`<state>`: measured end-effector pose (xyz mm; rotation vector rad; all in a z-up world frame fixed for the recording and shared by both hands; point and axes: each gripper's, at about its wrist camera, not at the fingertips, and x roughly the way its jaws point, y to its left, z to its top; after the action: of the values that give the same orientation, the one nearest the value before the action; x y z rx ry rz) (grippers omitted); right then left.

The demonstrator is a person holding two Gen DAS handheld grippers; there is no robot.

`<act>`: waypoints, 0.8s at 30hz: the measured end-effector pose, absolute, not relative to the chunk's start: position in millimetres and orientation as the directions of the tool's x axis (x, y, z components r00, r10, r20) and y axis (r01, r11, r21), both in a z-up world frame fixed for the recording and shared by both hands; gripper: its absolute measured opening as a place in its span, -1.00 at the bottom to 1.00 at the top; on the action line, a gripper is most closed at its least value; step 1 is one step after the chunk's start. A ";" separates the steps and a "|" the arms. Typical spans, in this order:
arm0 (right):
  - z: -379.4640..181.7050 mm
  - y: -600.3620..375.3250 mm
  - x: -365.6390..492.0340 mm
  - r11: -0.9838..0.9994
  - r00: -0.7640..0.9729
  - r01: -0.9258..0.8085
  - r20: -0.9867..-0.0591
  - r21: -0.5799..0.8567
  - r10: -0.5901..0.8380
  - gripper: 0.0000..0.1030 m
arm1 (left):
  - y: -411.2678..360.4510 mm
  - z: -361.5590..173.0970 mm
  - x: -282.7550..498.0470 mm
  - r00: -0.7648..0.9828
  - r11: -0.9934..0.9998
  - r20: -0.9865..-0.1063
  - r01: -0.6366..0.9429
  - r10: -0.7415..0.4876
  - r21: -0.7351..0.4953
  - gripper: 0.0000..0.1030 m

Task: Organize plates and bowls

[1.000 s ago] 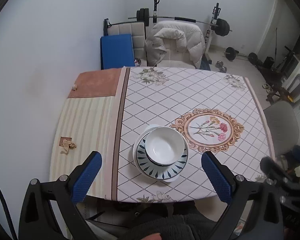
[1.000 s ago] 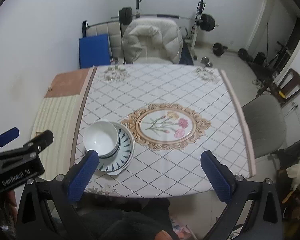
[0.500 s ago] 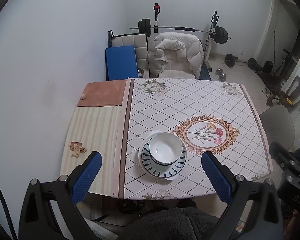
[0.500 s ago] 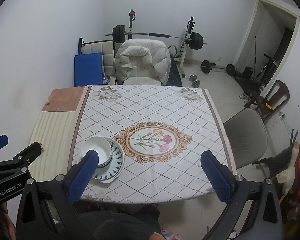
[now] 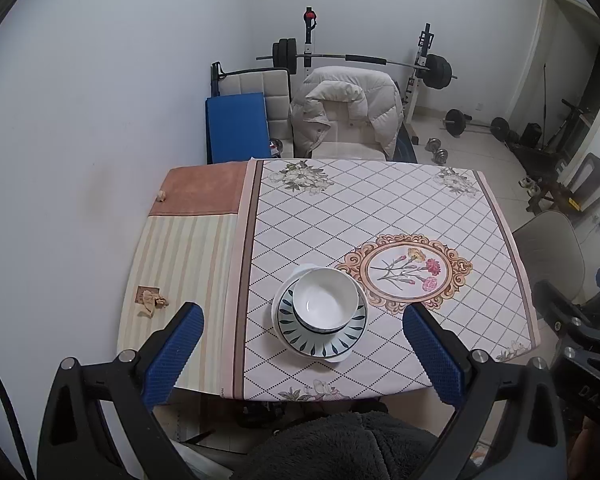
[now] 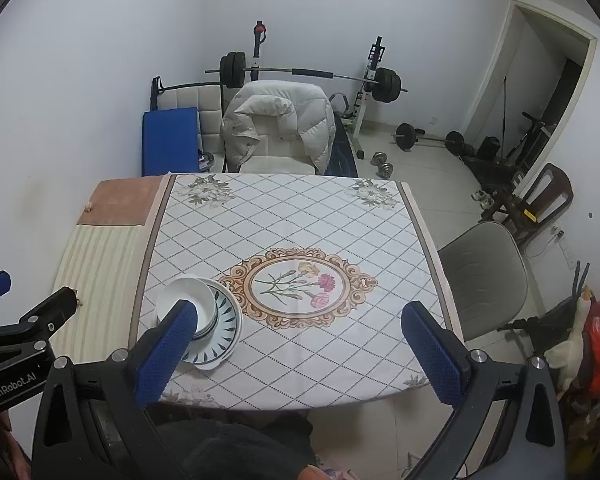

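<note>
- A white bowl (image 5: 325,298) sits on a plate (image 5: 320,340) with a dark leaf pattern round its rim; another white plate edge (image 5: 336,358) shows beneath that one, so the dishes form one stack.
- The stack stands on the tablecloth (image 5: 360,216), in the lower middle of the left wrist view, near the close edge of the table and just left of the flower medallion (image 5: 410,272).
- In the right wrist view the same stack lies at lower left, the bowl (image 6: 186,298) partly hidden behind a blue finger pad.
- The left gripper (image 5: 302,342) hangs above the close table edge with its blue pads spread wide, one on each side of the stack in the picture, touching nothing and holding nothing.
- The right gripper (image 6: 300,340) is likewise spread wide and empty, well above the table, to the right of the dishes.
- Each gripper shows at the edge of the other's view: the right one at lower right of the left wrist view, the left one at lower left of the right wrist view.
- To the left of the checked cloth lies a striped cloth (image 5: 180,264) with a brown patch (image 5: 198,190) at its far end and small crumpled scraps (image 5: 150,300) on it.
- Beyond the table, in the upper middle, a chair draped with a white padded jacket (image 5: 346,116), a blue mat (image 5: 236,126) and a barbell rack (image 5: 360,58) stand by the wall.
- A grey chair (image 6: 486,276) stands at the right side of the table.
- Dark fleece clothing (image 5: 340,446) fills the bottom middle.
</note>
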<state>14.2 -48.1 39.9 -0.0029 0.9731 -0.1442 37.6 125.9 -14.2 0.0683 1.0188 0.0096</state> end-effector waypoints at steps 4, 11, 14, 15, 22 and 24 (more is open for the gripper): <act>39.7 -47.8 15.8 0.991 0.550 0.113 -0.826 -0.070 -0.122 1.00 | 126.3 -14.1 38.7 0.524 0.998 -0.851 0.023 0.039 0.060 0.98; 38.2 -47.9 18.0 0.992 0.545 0.109 -0.830 -0.070 -0.119 1.00 | 130.1 -16.2 42.7 0.510 0.998 -0.859 0.012 0.047 0.062 0.98; 35.3 -46.7 17.8 0.992 0.541 0.104 -0.832 -0.074 -0.119 1.00 | 131.4 -19.4 43.7 0.500 0.998 -0.865 0.014 0.046 0.062 0.98; 33.6 -46.6 19.4 0.992 0.539 0.101 -0.834 -0.075 -0.118 1.00 | 131.3 -20.4 44.0 0.497 0.998 -0.867 0.017 0.046 0.063 0.98; 25.4 -48.3 22.4 0.992 0.521 0.101 -0.846 -0.074 -0.116 1.00 | 130.7 -25.5 46.5 0.480 0.997 -0.876 0.032 0.042 0.065 0.98; 24.8 -50.2 23.0 0.991 0.519 0.106 -0.846 -0.077 -0.121 1.00 | 130.7 -25.5 47.1 0.481 0.997 -0.876 0.033 0.040 0.064 0.98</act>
<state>23.0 -50.2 24.8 -0.0162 1.0157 -0.1363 47.1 130.7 -25.5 0.0762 1.0689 0.0043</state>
